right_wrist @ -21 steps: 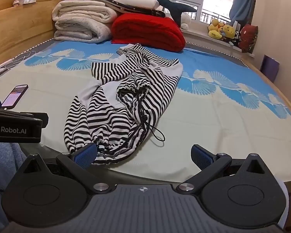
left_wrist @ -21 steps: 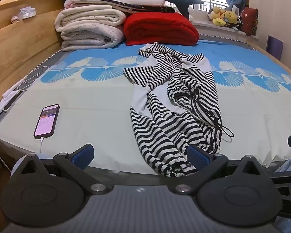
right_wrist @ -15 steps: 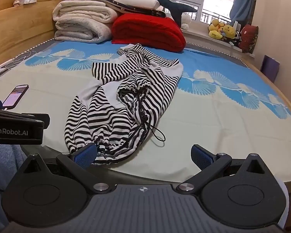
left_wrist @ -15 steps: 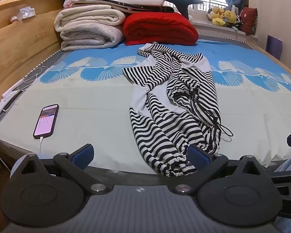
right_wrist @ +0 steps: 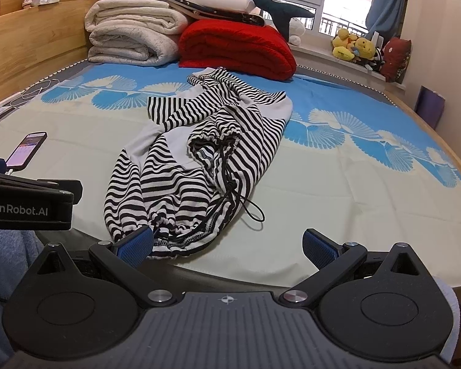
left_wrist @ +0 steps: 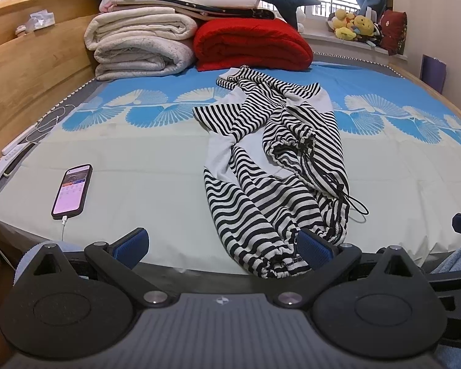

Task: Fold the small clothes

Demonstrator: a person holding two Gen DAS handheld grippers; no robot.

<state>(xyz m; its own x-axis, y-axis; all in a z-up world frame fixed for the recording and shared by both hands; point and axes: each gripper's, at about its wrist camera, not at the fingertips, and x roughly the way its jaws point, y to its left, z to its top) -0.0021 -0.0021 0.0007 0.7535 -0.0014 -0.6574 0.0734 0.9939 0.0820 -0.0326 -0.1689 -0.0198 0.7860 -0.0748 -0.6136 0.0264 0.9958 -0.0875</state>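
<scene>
A black-and-white striped garment lies crumpled and lengthwise on the bed, its near hem at the bed's front edge and its far end just short of the red blanket folded at the head of the bed. A black drawstring trails out of the garment's bunched waistband and loops onto the sheet on its right side. Left of the garment, well apart from it, a phone with a lit screen rests on the sheet, a white cable plugged into its near end. Beside the red blanket, left of it, sits a stack of cream quilts, and soft toys line the windowsill beyond. The left gripper hovers at the near edge of the bed with its jaws spread wide and nothing between them; its right blue pad overlaps the garment's hem in the view, though contact cannot be told. The right gripper is likewise spread wide and empty, its left pad just in front of the garment's near hem.
</scene>
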